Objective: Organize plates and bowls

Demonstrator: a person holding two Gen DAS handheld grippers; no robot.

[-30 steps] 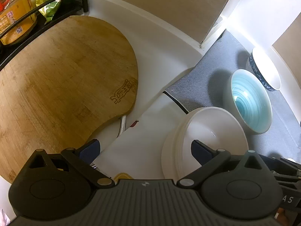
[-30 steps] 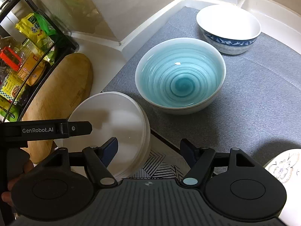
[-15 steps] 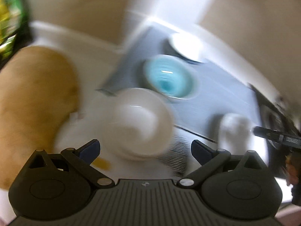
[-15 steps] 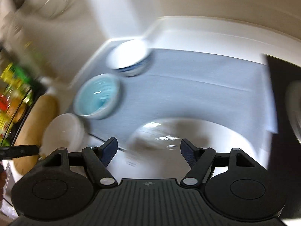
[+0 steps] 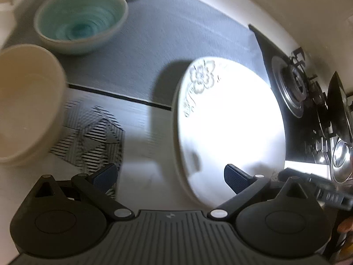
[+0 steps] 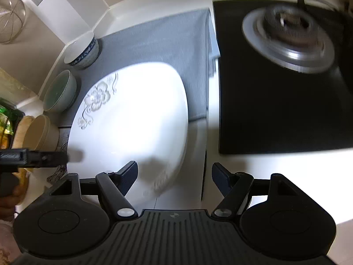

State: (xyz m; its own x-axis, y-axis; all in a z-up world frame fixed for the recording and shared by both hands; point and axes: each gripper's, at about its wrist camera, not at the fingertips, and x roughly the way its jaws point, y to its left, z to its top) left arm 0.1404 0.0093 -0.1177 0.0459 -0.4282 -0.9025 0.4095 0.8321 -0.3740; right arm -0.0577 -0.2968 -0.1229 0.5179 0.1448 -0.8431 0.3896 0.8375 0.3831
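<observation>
A large white plate with a flower pattern (image 5: 227,123) lies on the counter, also in the right wrist view (image 6: 132,114). My left gripper (image 5: 171,176) is open just before its near left rim. My right gripper (image 6: 174,175) is open at its near right rim. To the left stand a cream bowl (image 5: 26,101), a teal-lined bowl (image 5: 79,15) and a blue-patterned white bowl (image 6: 82,52). The cream bowl (image 6: 40,132) and teal bowl (image 6: 59,91) also show in the right wrist view.
A grey mat (image 5: 176,33) covers the back of the counter, and a patterned white mat (image 5: 92,132) lies in front. A black gas hob with a burner (image 6: 289,37) is to the right. A steel pan (image 5: 342,156) is at the far right.
Both grippers have swung to the right, away from the cream bowl and cutting board, and now face the flowered plate and the hob. Both stay open.
</observation>
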